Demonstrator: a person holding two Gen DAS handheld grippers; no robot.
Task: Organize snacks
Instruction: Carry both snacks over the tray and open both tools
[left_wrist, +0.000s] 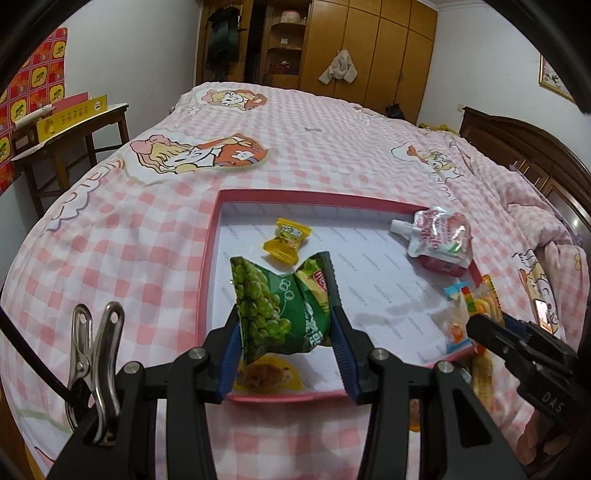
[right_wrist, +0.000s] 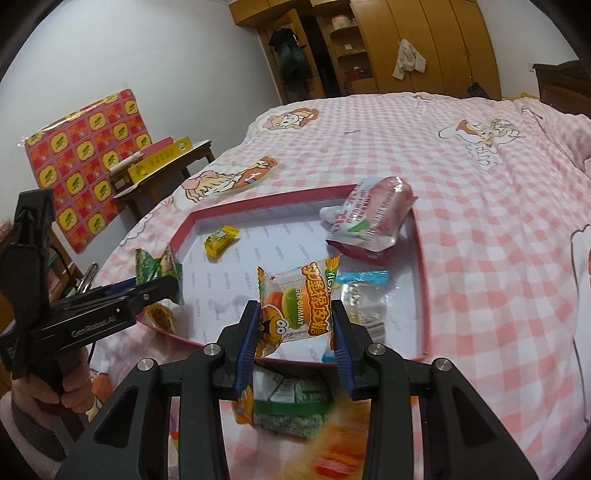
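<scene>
left tongs (left_wrist: 286, 325) pinch the green pea packet (left_wrist: 280, 306) upright, right tongs (right_wrist: 295, 328) pinch the burger gummy packet (right_wrist: 295, 306) upright, above tray (left_wrist: 314, 197).

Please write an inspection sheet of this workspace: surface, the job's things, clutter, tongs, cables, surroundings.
Surface: bed with pink checked cover; red-rimmed tray lies on it.
Job's things: yellow candy and white-and-red pouch in the tray, the pouch at its far right corner; green pea bag and burger gummy pack held above it; more packets on the cover near the tray's near edge.
Clutter: metal clip on the left tool.
Tongs: left tongs shut on the pea bag; right tongs shut on the gummy pack.
Cables: black cable beside the clip.
Surroundings: wooden wardrobe, side table with yellow box, dark headboard.
</scene>
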